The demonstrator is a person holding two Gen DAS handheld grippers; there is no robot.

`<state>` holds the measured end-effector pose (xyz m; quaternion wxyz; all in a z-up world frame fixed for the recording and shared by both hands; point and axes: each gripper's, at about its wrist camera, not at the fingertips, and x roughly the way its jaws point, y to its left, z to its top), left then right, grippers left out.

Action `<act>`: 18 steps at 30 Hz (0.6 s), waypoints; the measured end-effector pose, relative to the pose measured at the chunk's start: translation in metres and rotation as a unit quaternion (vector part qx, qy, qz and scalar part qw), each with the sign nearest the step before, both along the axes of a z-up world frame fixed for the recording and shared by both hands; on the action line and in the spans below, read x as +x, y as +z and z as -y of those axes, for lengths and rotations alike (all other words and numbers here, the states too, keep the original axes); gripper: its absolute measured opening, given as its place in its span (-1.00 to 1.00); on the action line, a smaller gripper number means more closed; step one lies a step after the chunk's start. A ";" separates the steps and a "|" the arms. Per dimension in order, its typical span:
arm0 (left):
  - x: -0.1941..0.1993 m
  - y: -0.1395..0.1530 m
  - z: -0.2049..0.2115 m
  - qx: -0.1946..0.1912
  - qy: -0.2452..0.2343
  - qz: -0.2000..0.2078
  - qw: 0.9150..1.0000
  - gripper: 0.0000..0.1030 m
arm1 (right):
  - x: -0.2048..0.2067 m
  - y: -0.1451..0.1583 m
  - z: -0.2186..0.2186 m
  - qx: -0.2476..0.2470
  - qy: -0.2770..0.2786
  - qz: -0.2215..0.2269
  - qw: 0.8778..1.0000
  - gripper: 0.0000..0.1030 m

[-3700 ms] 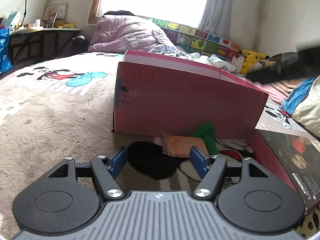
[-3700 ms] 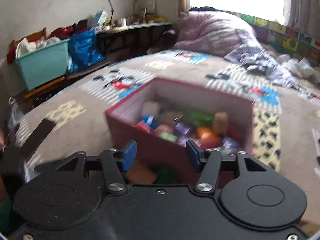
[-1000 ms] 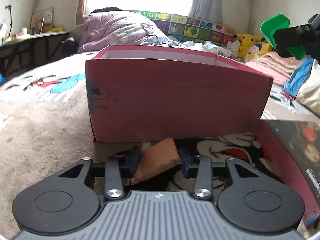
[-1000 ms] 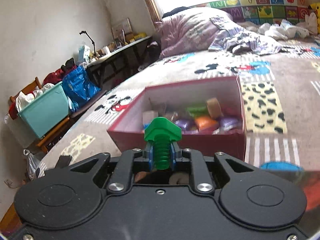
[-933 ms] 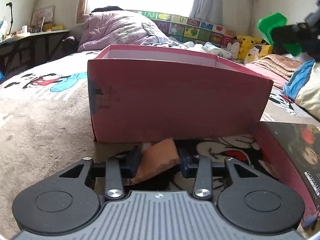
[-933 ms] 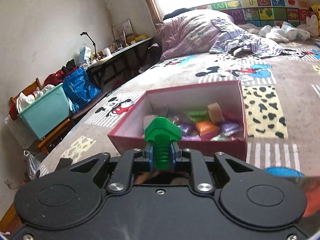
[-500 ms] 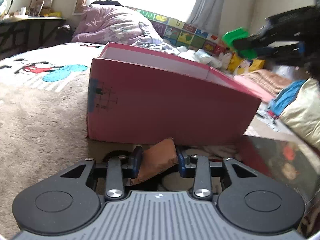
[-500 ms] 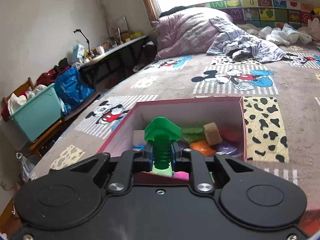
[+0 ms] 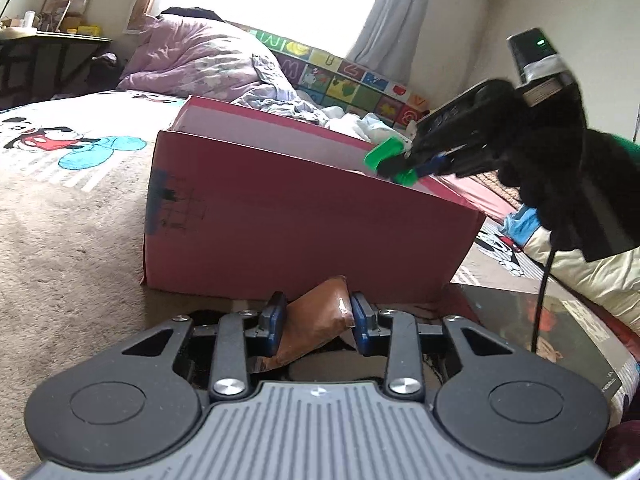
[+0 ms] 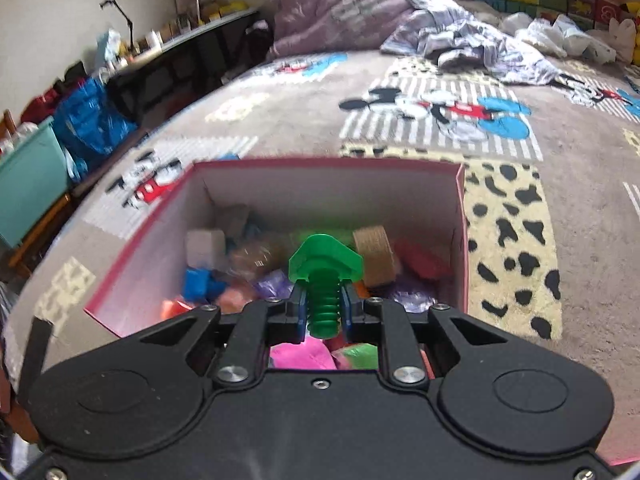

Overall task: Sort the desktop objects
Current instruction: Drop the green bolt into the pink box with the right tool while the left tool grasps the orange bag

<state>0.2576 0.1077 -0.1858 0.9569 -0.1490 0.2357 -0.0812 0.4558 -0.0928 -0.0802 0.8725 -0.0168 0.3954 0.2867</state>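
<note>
My left gripper [image 9: 316, 308] is shut on a brown packet [image 9: 320, 326], low over the carpet just in front of the near wall of the red cardboard box [image 9: 300, 220]. The pads press on both sides of the packet. My right gripper [image 10: 324, 300] is shut on the threaded shaft of a green toy bolt [image 10: 325, 260], head pointing forward. It hovers over the open red box [image 10: 320, 192], which holds several colourful toys. In the left wrist view the right gripper [image 9: 416, 164] and its green bolt [image 9: 384, 156] hang above the box's far right rim.
A dark glossy book cover [image 9: 560, 328] lies on the carpet right of the box, with a cream cushion [image 9: 580, 272] behind it. A purple duvet [image 9: 200, 60] is heaped at the back. A teal bin [image 10: 28, 184] and a blue bag [image 10: 88, 128] stand at the left.
The right gripper carried the green bolt forward and slightly down until it hangs over the box's opening. The left gripper tilted a little and stays closed on the brown packet.
</note>
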 end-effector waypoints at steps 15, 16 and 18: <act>0.000 -0.003 0.000 0.003 -0.012 -0.005 1.000 -0.52 | 0.008 -0.026 -0.007 -0.046 -0.011 -0.029 0.998 -0.60; 0.000 -0.003 0.000 0.004 -0.011 -0.005 1.000 -0.52 | 0.007 -0.024 -0.005 -0.039 -0.013 -0.028 0.999 -0.44; 0.000 -0.004 0.000 0.010 -0.006 -0.006 1.000 -0.52 | 0.001 -0.017 -0.001 -0.020 -0.016 -0.018 1.000 -0.31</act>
